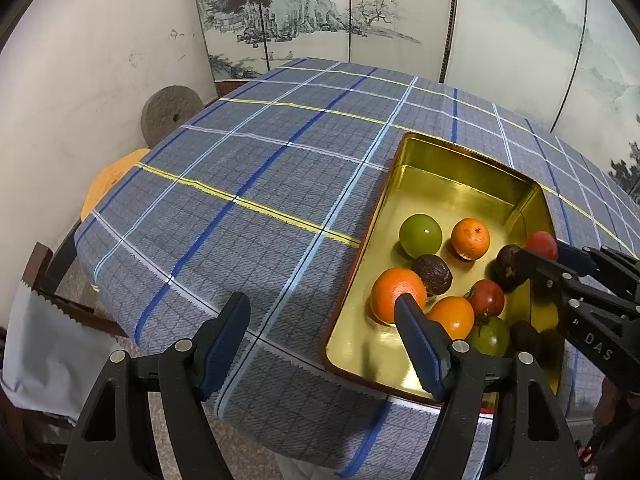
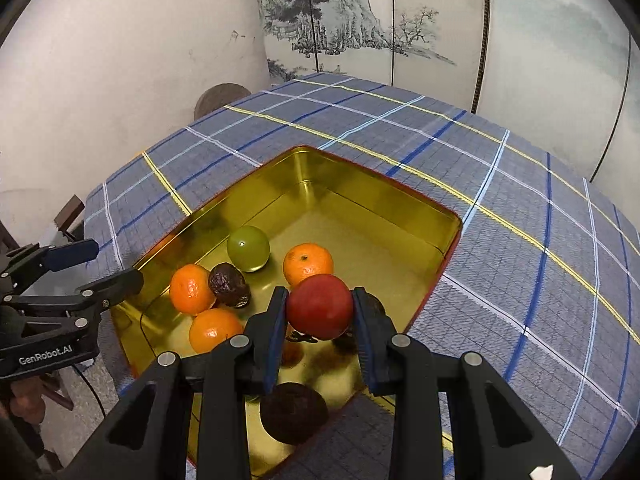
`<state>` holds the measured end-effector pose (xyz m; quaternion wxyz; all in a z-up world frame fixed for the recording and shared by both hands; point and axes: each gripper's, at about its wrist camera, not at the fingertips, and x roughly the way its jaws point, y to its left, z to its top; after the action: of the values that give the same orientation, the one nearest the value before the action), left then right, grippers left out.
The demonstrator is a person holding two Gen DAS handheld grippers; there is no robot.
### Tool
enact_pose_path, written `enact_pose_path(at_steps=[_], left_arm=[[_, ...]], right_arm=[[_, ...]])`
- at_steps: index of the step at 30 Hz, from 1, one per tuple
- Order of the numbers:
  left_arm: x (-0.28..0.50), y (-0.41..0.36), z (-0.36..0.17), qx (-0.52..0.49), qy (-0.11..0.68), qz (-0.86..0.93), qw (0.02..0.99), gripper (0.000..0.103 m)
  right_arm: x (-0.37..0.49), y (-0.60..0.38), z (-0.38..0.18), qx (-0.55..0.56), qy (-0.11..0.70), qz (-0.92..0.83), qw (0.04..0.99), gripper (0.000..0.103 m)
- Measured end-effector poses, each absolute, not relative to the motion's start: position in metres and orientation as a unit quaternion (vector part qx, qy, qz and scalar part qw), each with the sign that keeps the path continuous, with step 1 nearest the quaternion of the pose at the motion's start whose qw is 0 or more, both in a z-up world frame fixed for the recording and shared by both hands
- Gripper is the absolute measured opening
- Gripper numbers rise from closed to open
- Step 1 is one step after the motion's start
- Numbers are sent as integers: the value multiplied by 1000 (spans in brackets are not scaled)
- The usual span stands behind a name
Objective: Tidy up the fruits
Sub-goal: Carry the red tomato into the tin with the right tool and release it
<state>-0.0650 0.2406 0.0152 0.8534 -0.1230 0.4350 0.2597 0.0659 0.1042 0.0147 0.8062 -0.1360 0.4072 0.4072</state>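
Observation:
A gold tin tray (image 1: 452, 168) (image 2: 400, 212) on the plaid table holds several fruits: a green round fruit (image 1: 420, 235) (image 2: 248, 249), oranges (image 1: 398, 294) (image 2: 307, 263), dark wrinkled passion fruits (image 1: 433, 274) (image 2: 229, 284), a red tomato (image 1: 486, 298) and a green tomato (image 1: 490, 336). My right gripper (image 2: 320, 312) is shut on a red round fruit (image 2: 320, 306) (image 1: 542, 245) and holds it over the tray. My left gripper (image 1: 322, 334) is open and empty at the tray's near left corner; it also shows in the right wrist view (image 2: 108, 266).
The table has a blue plaid cloth (image 1: 248, 200) (image 2: 520, 240). A painted folding screen (image 1: 360, 12) and a white wall stand behind. A grey stone disc (image 1: 170, 114) and an orange stool (image 1: 110, 180) sit left of the table. A chair (image 1: 48, 280) stands at the near left.

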Motion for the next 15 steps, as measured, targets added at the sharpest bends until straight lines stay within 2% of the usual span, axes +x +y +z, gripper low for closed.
enact_pose_path(at_steps=[15], left_arm=[[-68,244,14,-127,436,260,852,75]], right_arm=[[70,119,-3,-147,427,394,801,30]])
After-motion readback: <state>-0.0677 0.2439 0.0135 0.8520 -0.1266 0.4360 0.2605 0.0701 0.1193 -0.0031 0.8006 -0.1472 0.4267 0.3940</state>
